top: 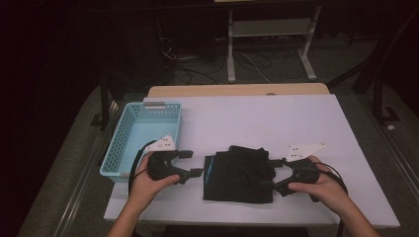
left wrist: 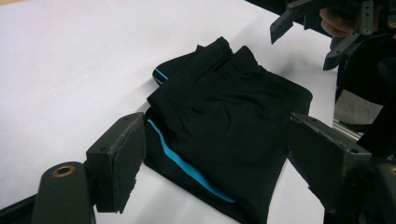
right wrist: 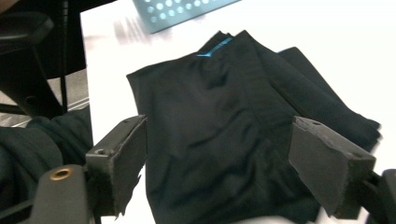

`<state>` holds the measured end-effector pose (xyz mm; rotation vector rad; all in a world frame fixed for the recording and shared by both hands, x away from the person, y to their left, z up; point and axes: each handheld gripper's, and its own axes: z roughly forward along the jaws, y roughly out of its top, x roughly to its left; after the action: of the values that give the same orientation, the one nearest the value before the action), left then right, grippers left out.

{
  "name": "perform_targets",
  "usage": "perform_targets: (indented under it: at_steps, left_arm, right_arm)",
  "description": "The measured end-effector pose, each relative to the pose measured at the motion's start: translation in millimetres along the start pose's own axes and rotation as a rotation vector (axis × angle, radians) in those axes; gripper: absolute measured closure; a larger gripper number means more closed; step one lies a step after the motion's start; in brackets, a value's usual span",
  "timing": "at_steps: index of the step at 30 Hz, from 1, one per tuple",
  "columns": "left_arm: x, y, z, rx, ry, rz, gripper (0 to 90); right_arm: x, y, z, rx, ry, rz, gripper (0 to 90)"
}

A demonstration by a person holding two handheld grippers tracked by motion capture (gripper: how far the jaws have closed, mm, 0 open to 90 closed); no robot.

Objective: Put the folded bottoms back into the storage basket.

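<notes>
A folded black garment [top: 237, 177] with a bright blue stripe lies flat on the white table [top: 276, 118], near its front edge. My left gripper [top: 191, 163] stands open just off the garment's left edge, nothing held. In the left gripper view its jaws [left wrist: 219, 158] are wide apart, with the garment [left wrist: 224, 107] ahead of them. My right gripper [top: 271, 173] is open at the garment's right edge. The right gripper view has its pads [right wrist: 217, 163] spread wide on either side of the cloth [right wrist: 219, 93] without pressing it. The right gripper [left wrist: 306, 42] also appears open beyond the garment in the left gripper view.
A light blue perforated basket [top: 143, 136] stands at the table's left side, behind my left hand; its corner [right wrist: 187, 9] appears beyond the garment. Bare white table stretches behind and to the right. Cables and a metal stand lie on the floor past the far edge.
</notes>
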<state>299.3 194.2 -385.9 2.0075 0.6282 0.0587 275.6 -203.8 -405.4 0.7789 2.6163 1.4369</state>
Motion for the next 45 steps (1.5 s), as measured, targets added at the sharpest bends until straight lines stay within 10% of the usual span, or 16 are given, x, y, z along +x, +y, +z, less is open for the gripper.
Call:
perform_targets:
  at_steps: [16,45]
  left_arm:
    - [-2.3,-0.8,2.6,-0.002,-0.004,0.003,20.9]
    - [-7.0,17.1,45.6,0.06,0.006,-0.003,23.7]
  right_arm:
    - [-12.8,-35.9,-15.6,0.038,-0.041,0.027,19.5]
    - [-17.8,-40.2,-12.3,0.036,-0.007,0.038,19.2]
